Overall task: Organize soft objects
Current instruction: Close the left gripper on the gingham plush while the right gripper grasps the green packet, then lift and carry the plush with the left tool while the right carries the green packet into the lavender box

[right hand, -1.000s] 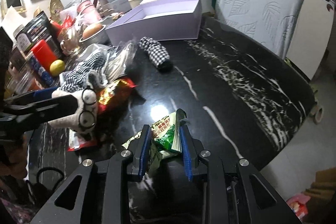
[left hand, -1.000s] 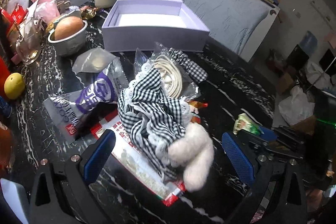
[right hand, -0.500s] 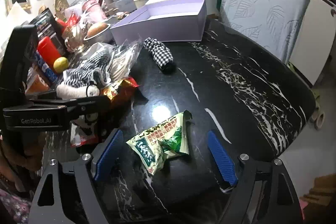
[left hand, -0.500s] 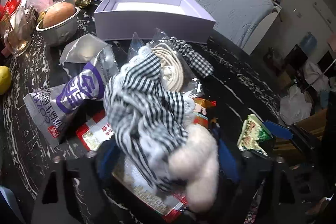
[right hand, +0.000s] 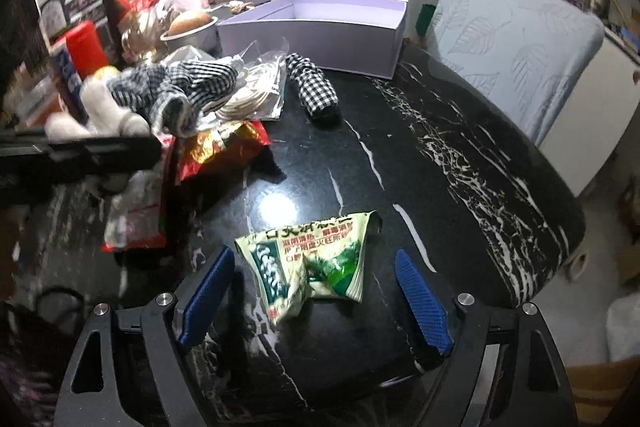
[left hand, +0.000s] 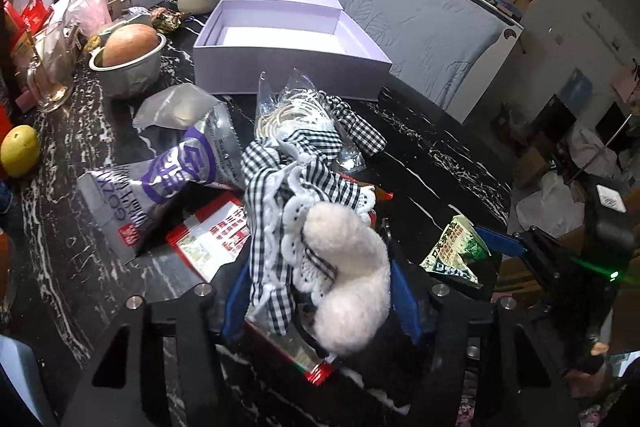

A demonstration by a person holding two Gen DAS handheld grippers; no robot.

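- While the left gripper (left hand: 318,291) had just been closing, its blue jaws pressed on either side of the plush toy (left hand: 344,279), a white fluffy body in a black-and-white checked dress with lace trim, over a red-edged packet (left hand: 218,241).
- The right gripper (right hand: 314,297) had its jaws spread wide, touching nothing; the green snack packet (right hand: 308,267) lay loose on the surface (right hand: 460,163) between them.
- Clutter crowded the left side of the dark marbled surface: a purple-printed pouch (left hand: 160,187), a clear bag of pale cord (left hand: 288,111), a red foil wrapper (right hand: 224,147), a metal bowl (left hand: 128,67) and a yellow fruit (left hand: 20,151).
- A rolled checked cloth (right hand: 314,91) lay just in front of the open lilac box (left hand: 292,55), which stood at the far side, empty inside.
- The right half of the surface was bare out to its curved edge, beyond which stood a chair with a pale blue leaf-pattern cover (right hand: 516,39).
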